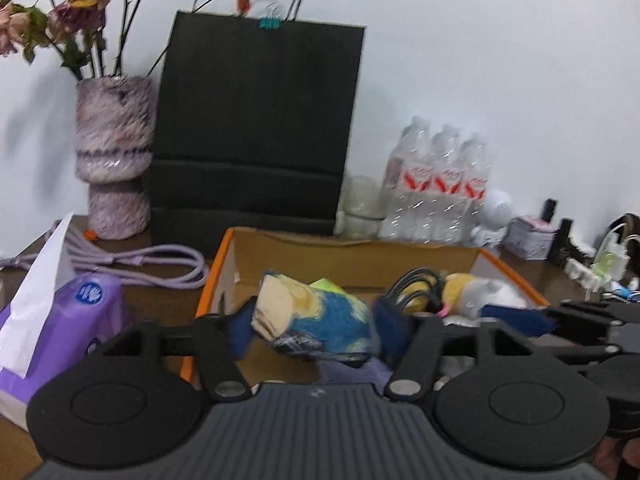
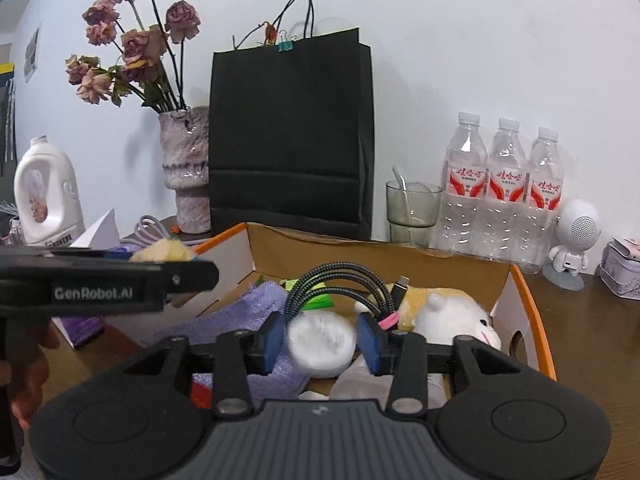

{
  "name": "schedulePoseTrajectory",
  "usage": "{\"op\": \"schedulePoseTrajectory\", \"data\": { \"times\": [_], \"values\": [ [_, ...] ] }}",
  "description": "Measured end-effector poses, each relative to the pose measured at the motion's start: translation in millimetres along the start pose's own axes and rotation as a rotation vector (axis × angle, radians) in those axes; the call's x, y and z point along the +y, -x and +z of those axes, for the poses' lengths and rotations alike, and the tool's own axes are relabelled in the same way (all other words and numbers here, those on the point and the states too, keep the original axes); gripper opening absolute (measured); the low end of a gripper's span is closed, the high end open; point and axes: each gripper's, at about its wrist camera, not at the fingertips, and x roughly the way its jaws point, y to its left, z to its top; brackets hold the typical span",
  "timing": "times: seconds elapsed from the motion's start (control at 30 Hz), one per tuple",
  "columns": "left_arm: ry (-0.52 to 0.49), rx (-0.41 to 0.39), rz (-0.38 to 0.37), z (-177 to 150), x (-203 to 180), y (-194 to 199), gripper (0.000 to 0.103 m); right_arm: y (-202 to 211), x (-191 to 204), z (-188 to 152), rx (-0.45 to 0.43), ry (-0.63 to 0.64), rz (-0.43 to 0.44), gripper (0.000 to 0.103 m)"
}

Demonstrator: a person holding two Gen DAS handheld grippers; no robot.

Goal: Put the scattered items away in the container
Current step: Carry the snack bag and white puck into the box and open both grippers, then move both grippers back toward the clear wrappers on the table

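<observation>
Two views look over the same cardboard box (image 2: 376, 248), an open carton with orange edges standing on the brown tabletop (image 2: 592, 312) in front of a black paper bag (image 2: 290, 136).

In the left wrist view, the left hand-held gripper (image 1: 316, 330) hangs over the box's near left corner with its blue pads spread wide. A blue-and-yellow soft toy (image 1: 320, 316) sits between them; the blur hides whether the pads press on it, so I cannot tell if it is grasped or released. Only this view shows a purple tissue pack (image 1: 60, 320) left of the box and a lilac cable (image 1: 152, 264) coiled behind that pack.

In the right wrist view, the right hand-held gripper (image 2: 320, 340) reaches over the box's near rim, its pads standing just apart from a white round puff (image 2: 320, 344) that lies between them, so the grip is released. Only this view gives a clear look inside the box: a braided black cable bundle (image 2: 344, 284), a white-and-tan plush animal (image 2: 448, 312) toward the right wall, and a purple cloth (image 2: 256, 316) toward the left. It also shows a white detergent bottle (image 2: 48, 196) far left of the box and three water bottles (image 2: 506, 188) behind its right corner.
</observation>
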Motion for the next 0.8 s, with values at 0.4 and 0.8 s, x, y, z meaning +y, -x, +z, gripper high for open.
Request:
{"op": "schedulePoseTrajectory", "data": {
  "times": [0.4, 0.8],
  "values": [
    [0.019, 0.011, 0.016, 5, -3, 5, 0.103, 7, -24, 7, 0.002, -0.056, -0.069, 0.103],
    [-0.038, -0.036, 0.026, 6, -14, 35, 0.103, 34, -26, 3, -0.033, -0.047, -0.097, 0.103]
  ]
}}
